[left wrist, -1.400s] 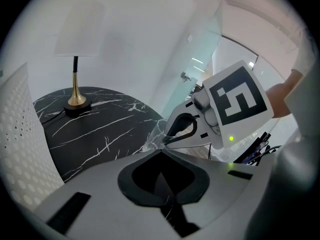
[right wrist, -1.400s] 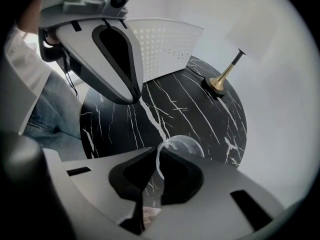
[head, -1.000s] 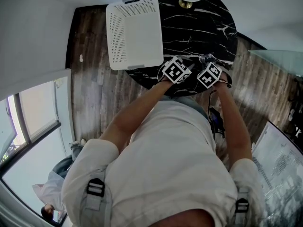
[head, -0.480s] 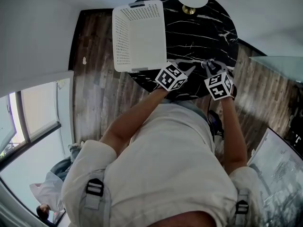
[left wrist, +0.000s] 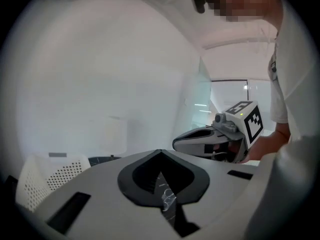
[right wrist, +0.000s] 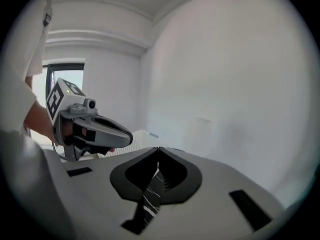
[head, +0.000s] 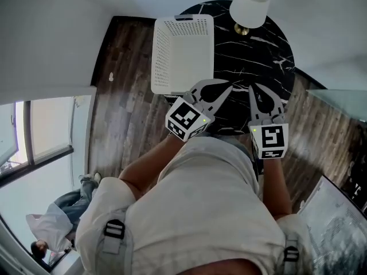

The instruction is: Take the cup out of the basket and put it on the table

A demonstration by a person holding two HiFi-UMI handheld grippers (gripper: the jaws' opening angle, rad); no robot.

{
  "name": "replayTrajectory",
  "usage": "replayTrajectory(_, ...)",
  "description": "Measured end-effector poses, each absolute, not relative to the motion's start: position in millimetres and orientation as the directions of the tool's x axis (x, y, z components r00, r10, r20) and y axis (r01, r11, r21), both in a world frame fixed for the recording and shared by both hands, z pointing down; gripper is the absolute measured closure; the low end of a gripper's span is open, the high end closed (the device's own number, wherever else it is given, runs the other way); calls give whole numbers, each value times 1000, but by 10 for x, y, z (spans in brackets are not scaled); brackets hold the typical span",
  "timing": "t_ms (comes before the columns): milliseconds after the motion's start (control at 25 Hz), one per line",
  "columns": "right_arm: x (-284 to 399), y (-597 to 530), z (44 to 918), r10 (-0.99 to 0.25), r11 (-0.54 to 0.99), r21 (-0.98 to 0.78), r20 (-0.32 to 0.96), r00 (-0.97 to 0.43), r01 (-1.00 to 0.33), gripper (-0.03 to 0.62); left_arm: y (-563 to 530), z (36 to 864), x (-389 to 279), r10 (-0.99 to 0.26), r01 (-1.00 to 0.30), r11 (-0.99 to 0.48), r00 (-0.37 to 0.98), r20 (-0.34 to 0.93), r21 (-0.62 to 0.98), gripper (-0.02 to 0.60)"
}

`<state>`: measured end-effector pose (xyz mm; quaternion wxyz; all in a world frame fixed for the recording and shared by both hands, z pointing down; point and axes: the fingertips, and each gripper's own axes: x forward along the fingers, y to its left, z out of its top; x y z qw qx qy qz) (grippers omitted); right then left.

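The white perforated basket (head: 163, 56) stands at the back left of the black marble table (head: 264, 56), and its inside looks empty. No cup shows in any view. My left gripper (head: 228, 85) hovers high over the table's near side, its jaws meeting at the tips with nothing between them; its own view shows the left gripper (left wrist: 160, 151) the same way. Beside it, my right gripper (head: 252, 88) is also raised. The right gripper's (right wrist: 158, 148) jaws have just been closing and are shut on nothing. Each gripper appears in the other's view: right gripper (left wrist: 176, 145), left gripper (right wrist: 131, 136).
A white lamp-like shade (head: 250, 6) on a brass base (head: 241, 30) stands at the table's far edge. Wood floor (head: 123, 102) surrounds the table. A window is at the left, a seated person (head: 54, 222) at the lower left, and a glass surface (head: 344, 102) at the right.
Both grippers have risen from the table's near edge towards the head camera and now look larger, pointing out over the table. The basket has kept its place on the table.
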<state>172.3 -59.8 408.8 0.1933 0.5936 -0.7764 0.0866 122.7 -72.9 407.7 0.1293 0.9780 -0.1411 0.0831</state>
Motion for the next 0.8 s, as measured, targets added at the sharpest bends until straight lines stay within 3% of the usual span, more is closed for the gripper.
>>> replayTrajectory(320, 1051, -583, 3164, -901, 407, -11, 159, -404, -913, 585, -697, 2995, 717, -411, -405, -908, 911, -35, 102, 577)
replayTrajectory(800, 549, -555, 2586, -890, 453, -31, 34, -454, -891, 586, -603, 2680, 315, -496, -493, -868, 865, -73, 50, 577)
